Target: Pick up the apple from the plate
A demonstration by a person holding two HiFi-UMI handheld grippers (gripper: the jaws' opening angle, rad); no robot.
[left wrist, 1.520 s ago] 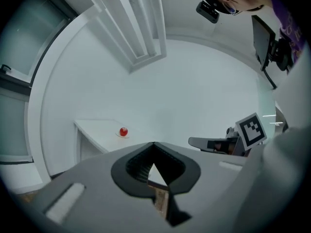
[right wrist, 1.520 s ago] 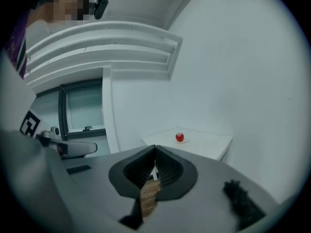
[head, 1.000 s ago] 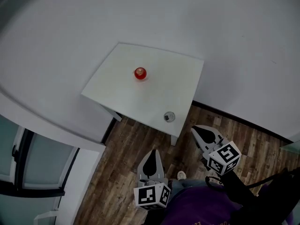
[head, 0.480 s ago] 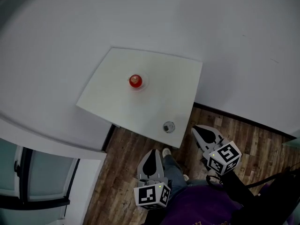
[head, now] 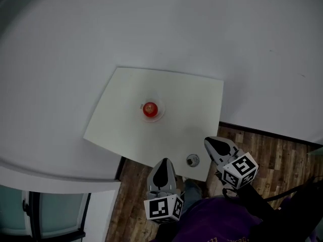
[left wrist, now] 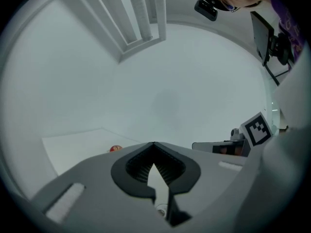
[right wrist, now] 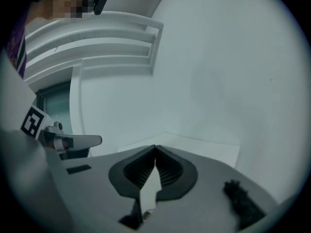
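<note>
Approach stage. My left claw and right claw are both clenched on nothing at the white table's near edge. The red apple sits on its plate mid-table (untouched). Reaching, grasping and lifting remain.

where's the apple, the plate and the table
apple (head: 150, 109): head view, middle of its red top
plate (head: 161, 116): head view, bare rim right of the apple
table (head: 121, 127): head view, bare top left of the plate
</note>
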